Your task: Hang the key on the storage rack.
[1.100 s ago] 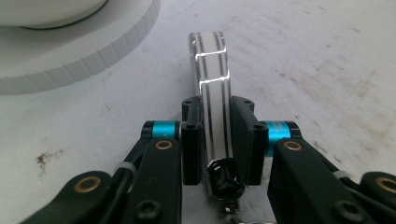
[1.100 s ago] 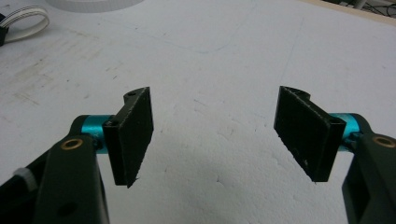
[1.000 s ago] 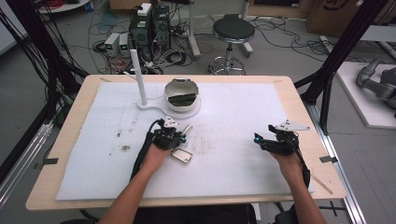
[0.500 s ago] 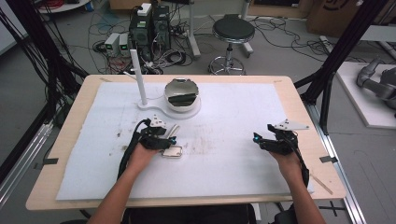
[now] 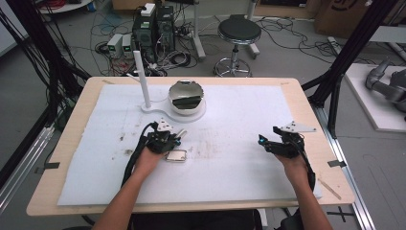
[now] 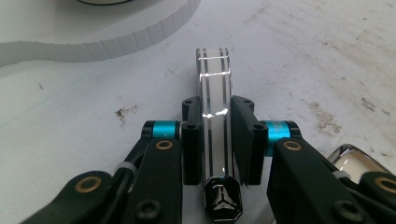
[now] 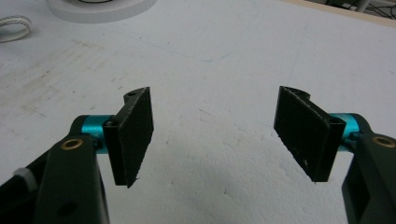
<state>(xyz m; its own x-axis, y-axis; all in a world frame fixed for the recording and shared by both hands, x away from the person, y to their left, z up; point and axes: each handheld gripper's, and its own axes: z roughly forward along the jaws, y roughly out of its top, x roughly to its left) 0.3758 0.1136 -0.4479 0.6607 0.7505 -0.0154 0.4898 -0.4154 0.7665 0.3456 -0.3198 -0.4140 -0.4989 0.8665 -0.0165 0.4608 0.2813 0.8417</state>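
A pale wooden table (image 5: pixel 306 96) is covered by a scuffed, stained white foam sheet (image 5: pixel 239 191), and cables, computer boxes and a round black stool (image 5: pixel 239 31) are seen on the floor behind it. At the left gripper (image 6: pixel 217 112) the two black jaws have just been closing and are pressed flat against the sides of a narrow glossy silver bar with two dark stripes along its length (image 6: pixel 213 70). The bar is held edge-up just above the sheet, its far end jutting past the fingertips toward a flat white ribbed base (image 6: pixel 140 37). A dark faceted end piece with a three-pointed mark (image 6: pixel 222 203) is seen at its near end, behind the pads. The bar is judged to be stiff, light and polished, so it is likely to slip or pivot under a loose pinch. It is best taken on its broad flat sides near the middle, as it is taken here, and not on the rounded ends. Just beside this gripper a small shiny squarish metal piece (image 5: pixel 176 155) lies on the sheet. Farther off, on the white base, a white upright post (image 5: pixel 142 79) and a round metal bowl with a dark inside (image 5: pixel 186 98) are stood. Well apart to the right, the right gripper (image 7: pixel 215 130) is held low over bare foam with its jaws spread wide, and nothing is between them.
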